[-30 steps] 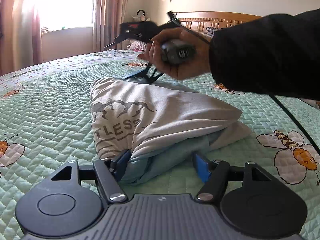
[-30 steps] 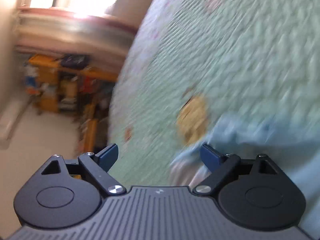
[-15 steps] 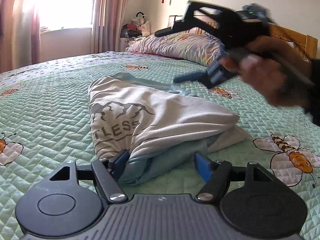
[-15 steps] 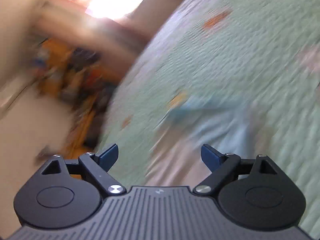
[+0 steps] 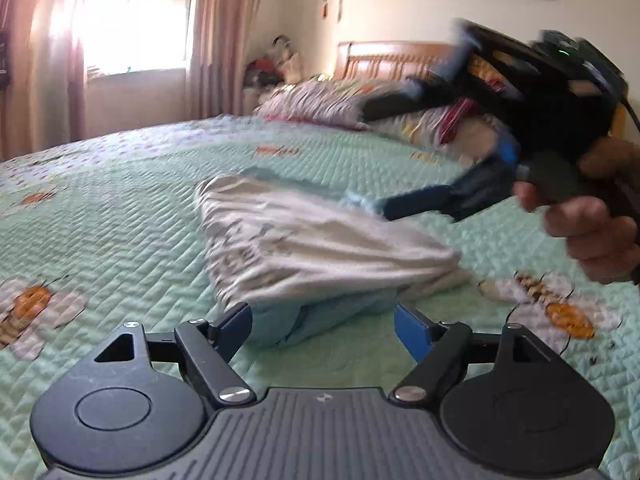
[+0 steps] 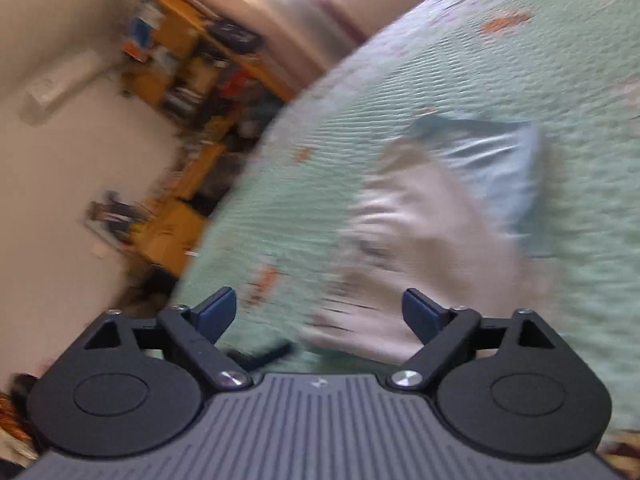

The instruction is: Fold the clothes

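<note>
A folded pile of clothes, a grey printed shirt [image 5: 316, 248] over a light blue garment [image 5: 304, 322], lies on the green quilted bed [image 5: 120, 240]. My left gripper [image 5: 322, 322] is open at the pile's near edge, its jaws either side of the blue fold. My right gripper [image 5: 372, 160] is open and empty in the air above the pile's far right side, held in a hand. In the blurred right wrist view my right gripper [image 6: 320, 312] hovers open over the grey shirt [image 6: 420, 248] and blue garment [image 6: 492, 168].
Pillows [image 5: 320, 102] and a wooden headboard [image 5: 384, 56] stand at the bed's far end. A curtained window [image 5: 132, 16] is at the far left. Cluttered orange shelves [image 6: 192, 80] stand beyond the bed's edge in the right wrist view.
My right gripper has swung from behind the pile up and over to its right side. My left gripper has stayed open at the pile's near edge.
</note>
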A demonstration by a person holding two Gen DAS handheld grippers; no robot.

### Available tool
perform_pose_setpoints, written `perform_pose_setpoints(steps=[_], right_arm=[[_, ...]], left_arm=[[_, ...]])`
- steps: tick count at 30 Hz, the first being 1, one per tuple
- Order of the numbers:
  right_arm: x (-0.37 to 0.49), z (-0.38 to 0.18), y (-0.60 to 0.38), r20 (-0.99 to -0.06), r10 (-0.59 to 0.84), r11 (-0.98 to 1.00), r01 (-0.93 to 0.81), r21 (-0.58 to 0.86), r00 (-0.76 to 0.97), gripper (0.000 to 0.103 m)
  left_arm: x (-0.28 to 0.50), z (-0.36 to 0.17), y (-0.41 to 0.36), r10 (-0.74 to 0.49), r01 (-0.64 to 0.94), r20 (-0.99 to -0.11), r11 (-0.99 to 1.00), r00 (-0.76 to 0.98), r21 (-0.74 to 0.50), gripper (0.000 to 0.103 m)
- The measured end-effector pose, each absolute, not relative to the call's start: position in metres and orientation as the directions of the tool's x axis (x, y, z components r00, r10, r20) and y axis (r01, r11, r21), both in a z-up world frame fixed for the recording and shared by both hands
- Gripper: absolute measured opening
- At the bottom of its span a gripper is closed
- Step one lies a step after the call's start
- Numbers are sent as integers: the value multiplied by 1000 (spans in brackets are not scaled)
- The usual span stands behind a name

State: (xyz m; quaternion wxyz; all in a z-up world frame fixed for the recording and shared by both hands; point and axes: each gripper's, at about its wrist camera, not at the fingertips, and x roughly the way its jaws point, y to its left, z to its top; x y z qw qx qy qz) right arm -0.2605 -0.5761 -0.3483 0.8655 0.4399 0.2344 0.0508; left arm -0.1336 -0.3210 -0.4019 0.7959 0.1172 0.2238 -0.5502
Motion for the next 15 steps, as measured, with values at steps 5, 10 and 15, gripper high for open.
perform_pose_setpoints(steps=[5,10,15], right_arm=[[-210,-392,-555,-434,406,555,160,816,805,90],[-203,-387,-547,-384,405,539,123,833,830,91],[-196,-381,-538,-334,403,523,85,848,852,92]], left_arm=[[-139,-399,-287,-805,912,-504,403,314,-75,81],[-135,-408,-276,-797,901,-512,423,319,-98,83],[-132,-414,-279,-786,883,-511,459,349,-101,82]])
